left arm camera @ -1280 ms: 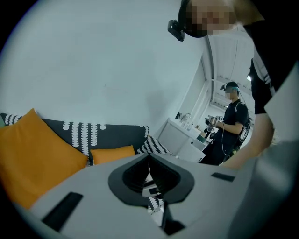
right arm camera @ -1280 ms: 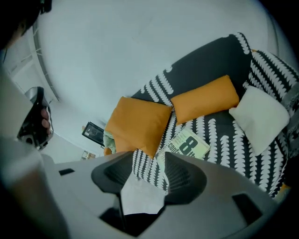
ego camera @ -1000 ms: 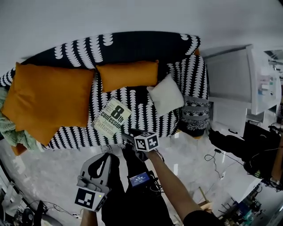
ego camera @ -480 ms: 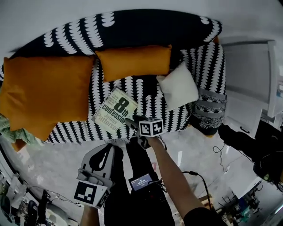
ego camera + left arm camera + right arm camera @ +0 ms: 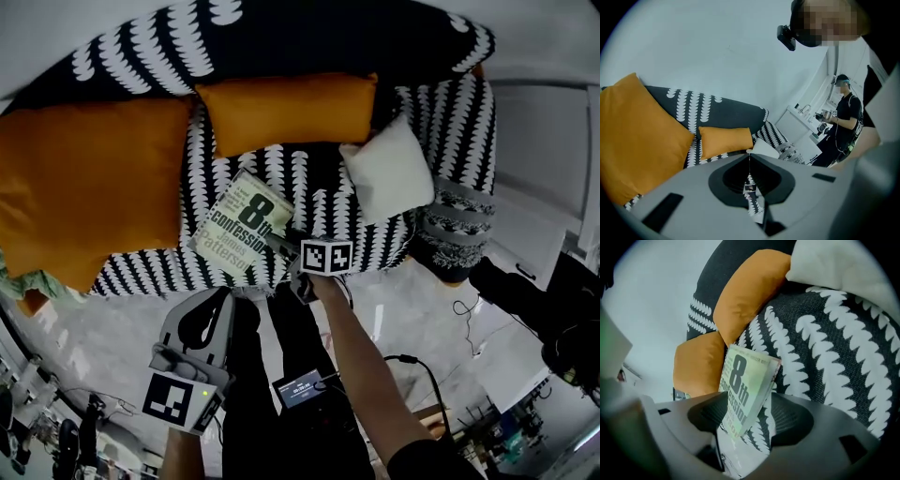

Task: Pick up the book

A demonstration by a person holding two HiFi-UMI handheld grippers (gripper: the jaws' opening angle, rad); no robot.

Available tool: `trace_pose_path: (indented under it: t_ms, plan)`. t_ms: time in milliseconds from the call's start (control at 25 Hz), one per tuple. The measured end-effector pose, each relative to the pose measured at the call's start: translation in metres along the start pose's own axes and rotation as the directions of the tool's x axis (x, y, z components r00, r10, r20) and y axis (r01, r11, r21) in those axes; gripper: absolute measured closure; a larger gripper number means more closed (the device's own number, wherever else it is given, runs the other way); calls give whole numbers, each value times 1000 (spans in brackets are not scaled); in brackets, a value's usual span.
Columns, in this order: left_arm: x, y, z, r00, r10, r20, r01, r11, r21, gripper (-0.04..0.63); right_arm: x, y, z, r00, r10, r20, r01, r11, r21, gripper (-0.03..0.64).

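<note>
While the right gripper (image 5: 281, 249) has its jaws opening with the near end of the book (image 5: 242, 228) between them, the book rests cover-up near the front edge of the patterned sofa (image 5: 319, 211). Near it are a large orange cushion (image 5: 84, 178) to the left, a small orange cushion (image 5: 286, 108) behind and a white cushion (image 5: 389, 173) to the right. The left gripper (image 5: 204, 314) hangs below the seat, its jaws together and empty.

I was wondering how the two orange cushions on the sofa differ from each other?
The large orange cushion is far bigger and roughly square; the small orange cushion is oblong. The large one fills the left end of the sofa in the head view; the small one sits mid-sofa against the backrest. Both are plain orange.
</note>
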State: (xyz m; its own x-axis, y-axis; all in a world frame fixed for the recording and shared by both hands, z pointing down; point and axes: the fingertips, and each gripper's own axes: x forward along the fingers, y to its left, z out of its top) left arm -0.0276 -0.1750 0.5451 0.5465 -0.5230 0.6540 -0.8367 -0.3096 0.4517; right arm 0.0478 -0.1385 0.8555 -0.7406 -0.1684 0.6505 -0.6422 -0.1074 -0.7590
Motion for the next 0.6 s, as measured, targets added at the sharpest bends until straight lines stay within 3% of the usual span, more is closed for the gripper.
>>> trace_pose_path:
  t_ms: [120, 600]
  plan:
    - [0, 3, -5, 1000, 1, 2, -1, 1000, -12, 580, 0, -1, -3, 1000, 25, 18, -26, 999, 42, 331]
    - [17, 4, -26, 1000, -17, -15, 16, 999, -27, 580, 28, -10, -3, 998, 65, -24, -63, 996, 64, 333]
